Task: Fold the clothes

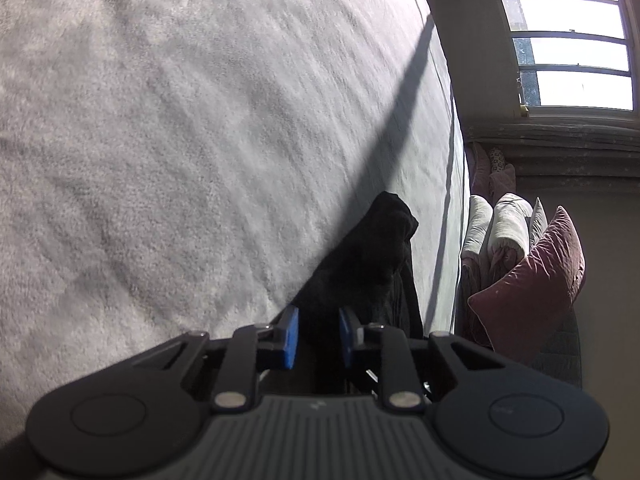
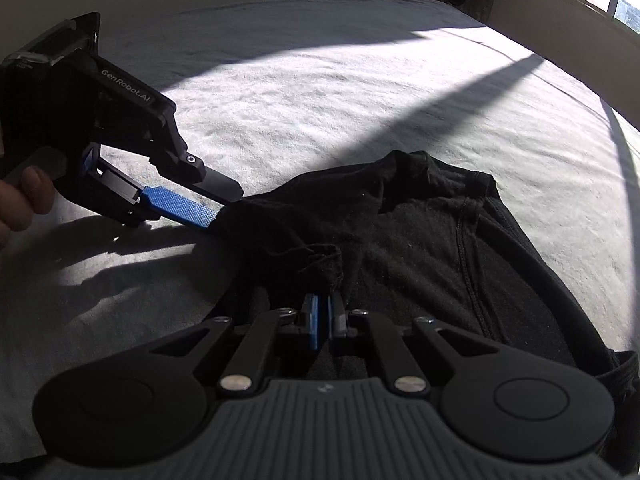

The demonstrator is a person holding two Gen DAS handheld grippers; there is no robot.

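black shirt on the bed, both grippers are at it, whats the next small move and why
Probably lift both grippers together and draw them apart to spread the black shirt. It lies bunched and creased on the white bed cover. The right gripper has its jaws nearly closed on a fold, and the left gripper meets the cloth at another edge, so tension would flatten it for folding.

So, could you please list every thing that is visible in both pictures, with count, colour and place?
Black cotton garment: one, black, crumpled on the bed, near side.
Pale grey bed cover: one, grey-white, under the garment.
Maroon velvet cushion: one, dark red, beside the bed.
Pale rolled bedding: a few pieces, off-white, behind the cushion.
White-framed window: one, on the wall past the bed.
Left gripper: one, black with blue pads, at the garment's edge.
Right gripper: one, pads nearly closed on a fabric fold.
Hand: holding the left gripper.
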